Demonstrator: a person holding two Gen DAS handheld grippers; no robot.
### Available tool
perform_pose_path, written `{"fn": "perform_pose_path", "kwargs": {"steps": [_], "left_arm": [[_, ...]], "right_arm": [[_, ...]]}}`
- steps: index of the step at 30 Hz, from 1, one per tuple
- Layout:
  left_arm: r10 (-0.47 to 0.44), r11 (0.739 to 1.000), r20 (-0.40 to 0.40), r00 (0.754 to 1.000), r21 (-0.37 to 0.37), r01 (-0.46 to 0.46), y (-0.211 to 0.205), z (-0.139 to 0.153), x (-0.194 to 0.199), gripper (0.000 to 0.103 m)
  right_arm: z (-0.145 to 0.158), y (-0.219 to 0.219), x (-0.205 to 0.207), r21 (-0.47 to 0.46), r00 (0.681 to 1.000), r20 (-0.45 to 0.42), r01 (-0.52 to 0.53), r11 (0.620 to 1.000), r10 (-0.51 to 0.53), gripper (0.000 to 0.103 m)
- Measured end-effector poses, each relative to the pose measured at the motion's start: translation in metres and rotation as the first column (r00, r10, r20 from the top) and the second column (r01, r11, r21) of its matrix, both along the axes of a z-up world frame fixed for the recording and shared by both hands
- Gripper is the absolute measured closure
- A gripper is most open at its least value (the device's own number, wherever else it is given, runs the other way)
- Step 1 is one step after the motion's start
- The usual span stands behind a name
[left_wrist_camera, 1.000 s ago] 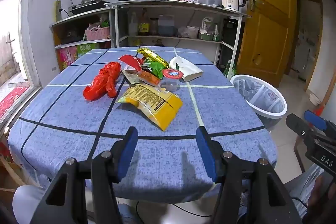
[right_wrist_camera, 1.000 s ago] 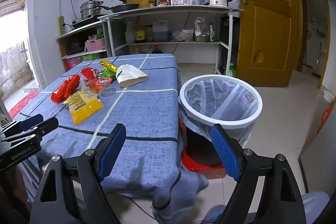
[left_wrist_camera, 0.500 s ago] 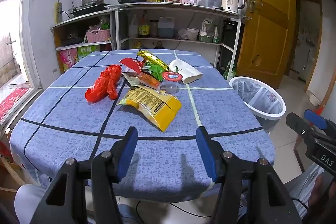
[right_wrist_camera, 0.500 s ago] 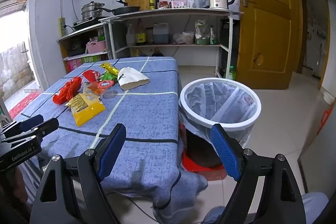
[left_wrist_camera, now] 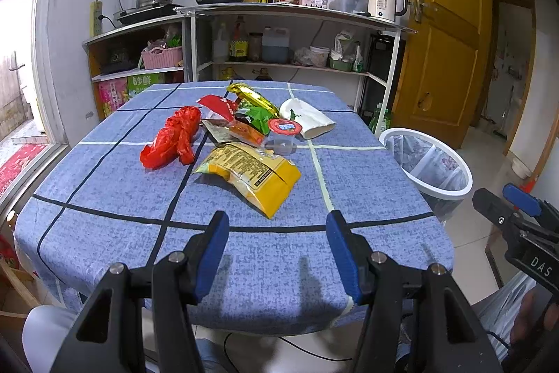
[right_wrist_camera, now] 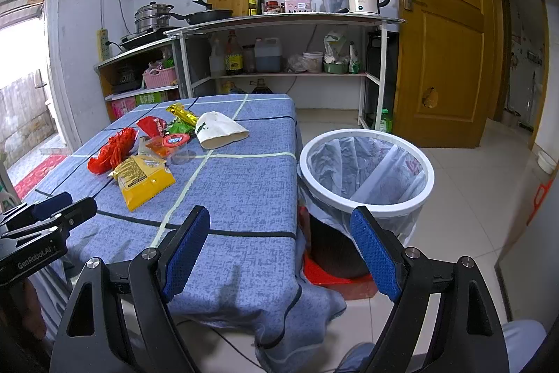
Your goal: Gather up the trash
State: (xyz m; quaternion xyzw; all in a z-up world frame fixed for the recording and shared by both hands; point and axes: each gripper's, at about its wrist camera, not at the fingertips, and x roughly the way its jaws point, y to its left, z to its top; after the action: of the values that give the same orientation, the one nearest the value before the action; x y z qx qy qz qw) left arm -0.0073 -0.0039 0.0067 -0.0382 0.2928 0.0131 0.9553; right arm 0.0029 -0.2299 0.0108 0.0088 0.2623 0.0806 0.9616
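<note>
The trash is heaped mid-table, its yellow packet (left_wrist_camera: 251,172) nearest me, the lined bin (right_wrist_camera: 365,168) on the floor beside the table. Nothing is collected yet. My left gripper (left_wrist_camera: 276,240) and right gripper (right_wrist_camera: 279,247) hang spread, empty; next, I reckon, I reach for that packet.

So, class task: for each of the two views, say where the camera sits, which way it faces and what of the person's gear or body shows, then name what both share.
Left wrist: on the left hand-held gripper, open, facing across the table at the yellow packet; the right gripper shows at the right edge.
Right wrist: on the right hand-held gripper, open, facing the table corner and the bin; the left gripper shows at the left edge.
Shared: table, trash pile, bin, shelves.
</note>
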Motion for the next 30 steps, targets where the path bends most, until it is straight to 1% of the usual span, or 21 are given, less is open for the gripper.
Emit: {"fn": "perform_pose_path", "kwargs": {"steps": [30], "left_arm": [[-0.002,1.0,-0.006,1.0,-0.015,0.002,0.0043,-0.0012,0.0008,0.043]], "right_arm": [[-0.0004,0.0028,0.0009,-0.001,1.0,-0.003,0.0,1.0,0.0,0.02]]}}
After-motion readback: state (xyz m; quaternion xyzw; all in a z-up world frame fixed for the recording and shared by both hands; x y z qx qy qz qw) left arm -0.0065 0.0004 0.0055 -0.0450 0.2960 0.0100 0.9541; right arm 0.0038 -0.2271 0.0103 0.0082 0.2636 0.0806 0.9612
